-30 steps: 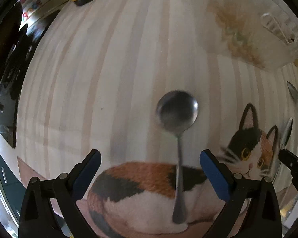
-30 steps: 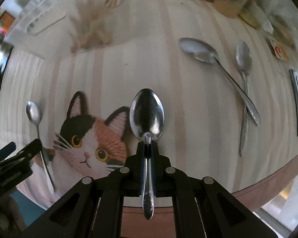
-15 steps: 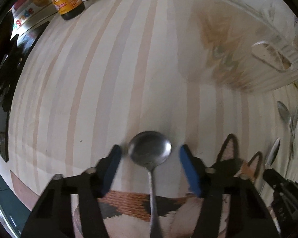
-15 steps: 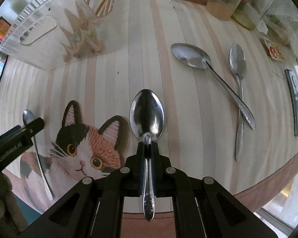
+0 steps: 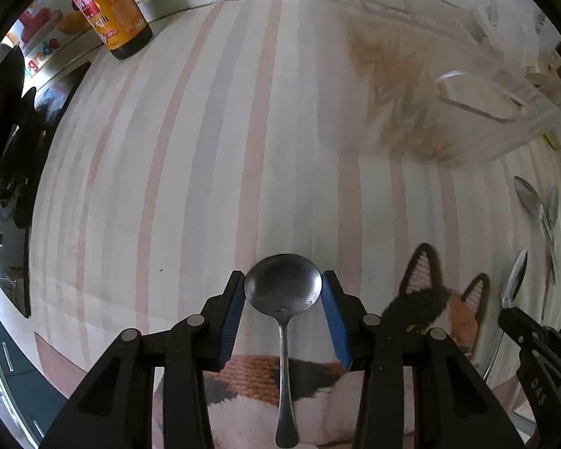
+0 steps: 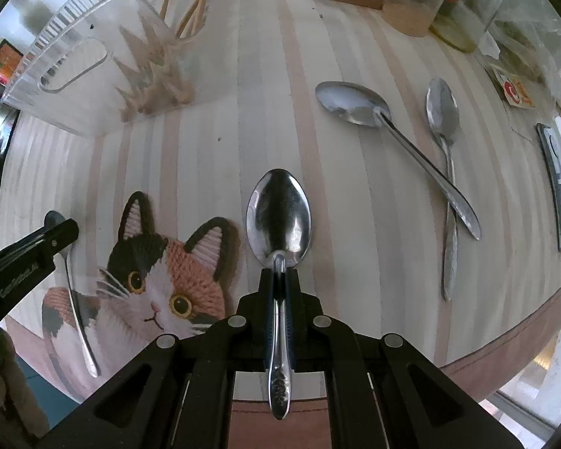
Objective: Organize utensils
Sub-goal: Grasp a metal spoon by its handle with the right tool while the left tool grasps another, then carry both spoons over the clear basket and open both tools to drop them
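Gripping a round spoon (image 5: pixel 282 292) by its bowl at frame bottom, the left gripper (image 5: pixel 283 318) has just been closing; the right gripper (image 6: pixel 279 299) clamps an oval spoon (image 6: pixel 279 217) over the striped tabletop (image 6: pixel 355 187). The curved bowl could slip free.

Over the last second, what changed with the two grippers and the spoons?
The left gripper has just been closing, and its blue pads now clamp the bowl of the round spoon, whose handle hangs below. The right gripper stayed shut on the oval spoon. The two spoons on the table stayed put.
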Motion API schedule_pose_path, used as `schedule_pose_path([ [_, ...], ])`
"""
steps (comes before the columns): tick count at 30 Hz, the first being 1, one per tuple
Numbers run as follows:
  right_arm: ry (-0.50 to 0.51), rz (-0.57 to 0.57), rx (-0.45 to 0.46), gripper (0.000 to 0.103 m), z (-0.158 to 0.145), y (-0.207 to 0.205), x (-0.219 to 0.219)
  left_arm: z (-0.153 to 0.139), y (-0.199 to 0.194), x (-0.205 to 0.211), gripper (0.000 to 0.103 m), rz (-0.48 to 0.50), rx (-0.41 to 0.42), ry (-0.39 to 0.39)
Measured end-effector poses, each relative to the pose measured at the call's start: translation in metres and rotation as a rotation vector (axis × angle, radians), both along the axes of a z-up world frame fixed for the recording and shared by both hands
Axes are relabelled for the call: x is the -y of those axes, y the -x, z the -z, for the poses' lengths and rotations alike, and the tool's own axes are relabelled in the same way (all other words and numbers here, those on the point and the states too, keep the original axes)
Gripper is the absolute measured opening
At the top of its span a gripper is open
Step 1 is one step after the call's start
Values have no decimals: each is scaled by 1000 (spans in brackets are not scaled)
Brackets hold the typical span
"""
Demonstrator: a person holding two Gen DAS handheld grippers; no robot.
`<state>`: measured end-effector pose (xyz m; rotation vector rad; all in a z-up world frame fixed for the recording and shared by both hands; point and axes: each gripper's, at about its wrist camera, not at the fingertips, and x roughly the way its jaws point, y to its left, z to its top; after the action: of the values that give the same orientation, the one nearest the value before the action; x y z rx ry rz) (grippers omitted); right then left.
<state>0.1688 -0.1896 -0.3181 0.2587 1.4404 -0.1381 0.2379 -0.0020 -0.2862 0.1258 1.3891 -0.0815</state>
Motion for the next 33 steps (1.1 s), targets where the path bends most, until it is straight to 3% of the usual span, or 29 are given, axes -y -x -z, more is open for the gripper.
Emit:
schedule_pose_path([
  [11, -41, 20, 76, 6, -34, 10, 21, -70, 19, 13, 38, 43, 94, 65],
  [20, -62, -5, 213, 6, -99, 5, 34, -150, 13, 9, 38, 56, 224, 118],
  [27, -130, -36, 360, 6, -169, -21, 36, -217, -16, 10, 38, 57, 305, 207],
  [30, -172, -63, 402, 6, -196, -46, 33, -234, -41, 14, 38, 50, 307, 253],
  [33, -182, -85, 414, 6, -204, -80, 31, -235, -71, 18, 38, 44, 277, 283],
])
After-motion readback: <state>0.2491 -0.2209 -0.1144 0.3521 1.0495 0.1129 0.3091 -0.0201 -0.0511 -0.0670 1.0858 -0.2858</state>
